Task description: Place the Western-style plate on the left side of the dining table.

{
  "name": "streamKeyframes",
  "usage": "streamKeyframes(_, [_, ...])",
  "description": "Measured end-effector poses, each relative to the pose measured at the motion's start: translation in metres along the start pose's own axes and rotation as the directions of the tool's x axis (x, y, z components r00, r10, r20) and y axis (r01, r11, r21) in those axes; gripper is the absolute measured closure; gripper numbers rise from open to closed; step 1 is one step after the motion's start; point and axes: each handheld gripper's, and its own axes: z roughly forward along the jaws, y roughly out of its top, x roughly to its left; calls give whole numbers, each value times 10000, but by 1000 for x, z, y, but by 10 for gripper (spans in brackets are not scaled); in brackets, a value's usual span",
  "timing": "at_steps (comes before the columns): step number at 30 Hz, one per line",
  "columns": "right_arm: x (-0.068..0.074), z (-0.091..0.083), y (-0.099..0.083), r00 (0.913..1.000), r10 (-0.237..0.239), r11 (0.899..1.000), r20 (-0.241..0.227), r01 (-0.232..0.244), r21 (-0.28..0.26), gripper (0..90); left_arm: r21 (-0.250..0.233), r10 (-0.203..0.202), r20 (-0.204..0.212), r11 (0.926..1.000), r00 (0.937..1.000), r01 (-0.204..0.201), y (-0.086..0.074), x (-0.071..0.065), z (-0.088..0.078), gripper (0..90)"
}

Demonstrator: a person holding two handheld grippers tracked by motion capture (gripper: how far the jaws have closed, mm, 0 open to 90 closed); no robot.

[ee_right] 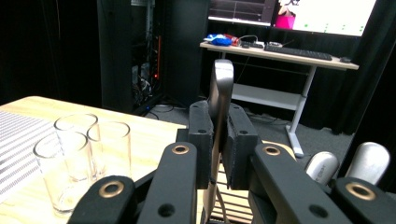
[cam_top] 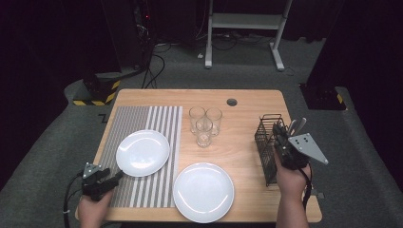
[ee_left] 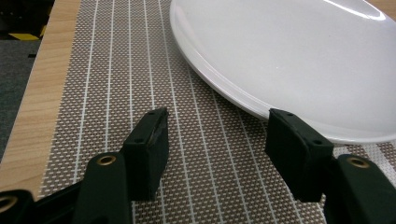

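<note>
Your right tongs [ee_right: 219, 140] are clamped on the flat handle of a silver metal piece of cutlery [ee_right: 220, 88], which stands upright in the black wire cutlery basket [cam_top: 266, 142] at the right side of the light wooden bench [cam_top: 247, 97]. Two more rounded silver handles [ee_right: 322, 165] stand just beside it in the basket. Which kind of utensil you hold cannot be told, since its working end is hidden below.

Expect it to be stiff, fairly light and slick; polished steel may twist between the pads, so grip across the flat of the handle, as you do now, and lift straight up so it clears the wires.

Your left tongs [ee_left: 217, 140] are open and hold nothing, low over the brown-and-white striped woven placemat [ee_left: 116, 70], with one pad at the rim of the white round ceramic plate [ee_left: 299, 60]. That plate is brittle and smooth.

A second white plate [cam_top: 203, 191] sits on bare wood near you, and three clear drinking glasses [cam_top: 204, 124] cluster mid-bench. Grey carpet, dark curtains and a white-framed desk lie beyond.
</note>
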Motion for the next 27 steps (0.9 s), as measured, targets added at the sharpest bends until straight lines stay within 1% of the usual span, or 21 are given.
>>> streamKeyframes(10, [-1, -6, 2, 9998, 15, 9991, 185, -7, -432, 833, 3, 13, 16, 10000, 10000, -13, 0, 0, 0, 395])
streamKeyframes(19, [-1, -9, 4, 9997, 85, 9969, 235, -66, -786, 834, 5, 10, 23, 10000, 10000, -10, 0, 0, 0, 394])
streamKeyframes(23, [-1, -14, 6, 9994, 101, 9939, 337, -63, -1104, 834, 5, 11, 19, 10000, 10000, -11, 0, 0, 0, 394])
streamKeyframes(27, [-2, -22, 10, 9990, 220, 9892, 376, -163, -1460, 834, 10, 18, -1, 10000, 10000, -18, 0, 0, 0, 393])
